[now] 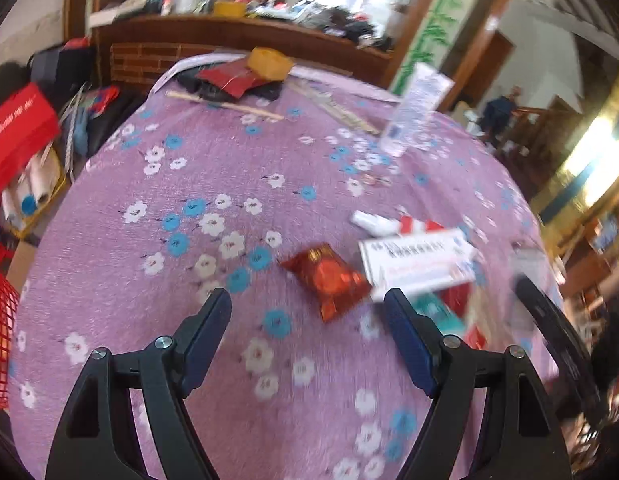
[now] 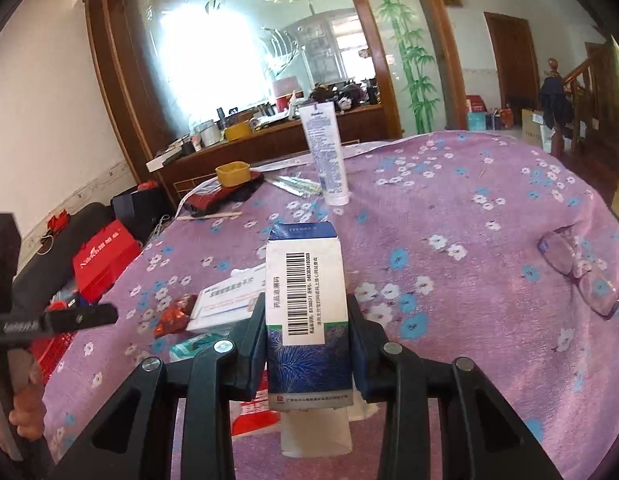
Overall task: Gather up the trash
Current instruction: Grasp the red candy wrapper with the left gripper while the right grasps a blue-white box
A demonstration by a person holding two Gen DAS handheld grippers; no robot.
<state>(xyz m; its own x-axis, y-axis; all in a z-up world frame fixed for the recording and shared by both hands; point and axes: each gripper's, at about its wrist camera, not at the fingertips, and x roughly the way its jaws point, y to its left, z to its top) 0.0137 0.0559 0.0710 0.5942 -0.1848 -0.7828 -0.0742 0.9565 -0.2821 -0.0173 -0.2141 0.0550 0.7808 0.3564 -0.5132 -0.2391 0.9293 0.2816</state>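
Right gripper point(image 2: 307, 320) jaws clamp medicine box point(image 2: 307, 304)

The near and left part of the purple flowered tablecloth point(image 1: 181, 184) lay bare, giving open passage. To the right, a red packet point(image 1: 329, 278), a white box point(image 1: 417, 264) and other small litter crowded the surface. A white tube point(image 2: 325, 152) stood upright farther back, with glasses point(image 2: 577, 268) at the right edge. A yellow container point(image 2: 232, 172) and clutter blocked the far-left end.
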